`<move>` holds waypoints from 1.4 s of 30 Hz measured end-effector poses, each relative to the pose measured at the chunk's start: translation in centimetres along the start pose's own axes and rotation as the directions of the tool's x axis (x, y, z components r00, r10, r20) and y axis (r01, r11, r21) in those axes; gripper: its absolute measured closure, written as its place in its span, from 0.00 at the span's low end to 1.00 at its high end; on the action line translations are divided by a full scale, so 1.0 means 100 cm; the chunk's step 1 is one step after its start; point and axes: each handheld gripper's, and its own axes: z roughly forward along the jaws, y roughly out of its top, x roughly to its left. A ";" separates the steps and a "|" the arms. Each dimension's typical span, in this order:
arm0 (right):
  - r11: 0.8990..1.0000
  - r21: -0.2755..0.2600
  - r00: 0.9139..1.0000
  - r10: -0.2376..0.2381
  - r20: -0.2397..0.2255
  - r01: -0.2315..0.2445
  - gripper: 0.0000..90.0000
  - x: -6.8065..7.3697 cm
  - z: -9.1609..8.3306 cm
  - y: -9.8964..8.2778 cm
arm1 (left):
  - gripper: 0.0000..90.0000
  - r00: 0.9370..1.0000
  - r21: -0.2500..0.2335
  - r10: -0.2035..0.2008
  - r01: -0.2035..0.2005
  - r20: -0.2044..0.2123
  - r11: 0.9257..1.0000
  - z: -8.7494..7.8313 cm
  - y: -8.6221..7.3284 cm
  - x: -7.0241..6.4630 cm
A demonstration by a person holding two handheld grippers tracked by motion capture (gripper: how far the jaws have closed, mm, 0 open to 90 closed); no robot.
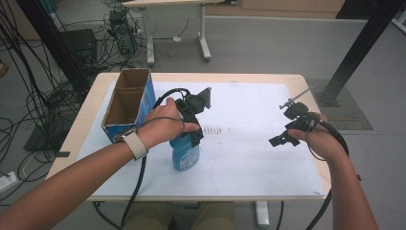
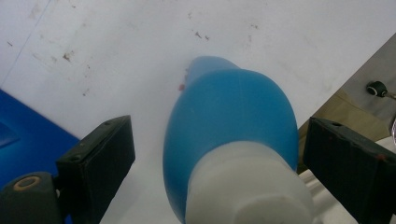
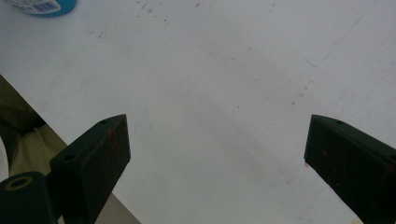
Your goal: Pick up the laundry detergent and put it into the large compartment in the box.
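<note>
Scuffed white tabletop point(image 1: 268, 158) under smooth, rounded blue plastic bottle point(image 2: 231, 116), white-capped.

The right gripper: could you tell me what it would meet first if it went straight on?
Probably the bare white tabletop: nothing lies between the open fingers of the right gripper.

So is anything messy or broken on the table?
Nothing looks broken or spilled. The blue bottle stands upright on the white table, with the open left gripper around its white cap. The cardboard box stands upright beside it. The table only has small dark scuff marks near its middle.
</note>
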 end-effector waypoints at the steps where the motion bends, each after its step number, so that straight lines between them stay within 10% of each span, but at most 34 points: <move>1: 1.000 0.000 1.000 0.000 0.000 0.000 0.07 0.000 0.000 0.000 | 0.11 1.000 0.000 0.000 0.000 0.000 1.000 0.000 0.000 0.000; 42: 1.000 -0.006 1.000 0.004 -0.009 -0.004 0.08 -0.001 0.003 -0.006 | 0.25 1.000 -0.001 0.001 -0.001 -0.009 1.000 0.015 0.000 -0.002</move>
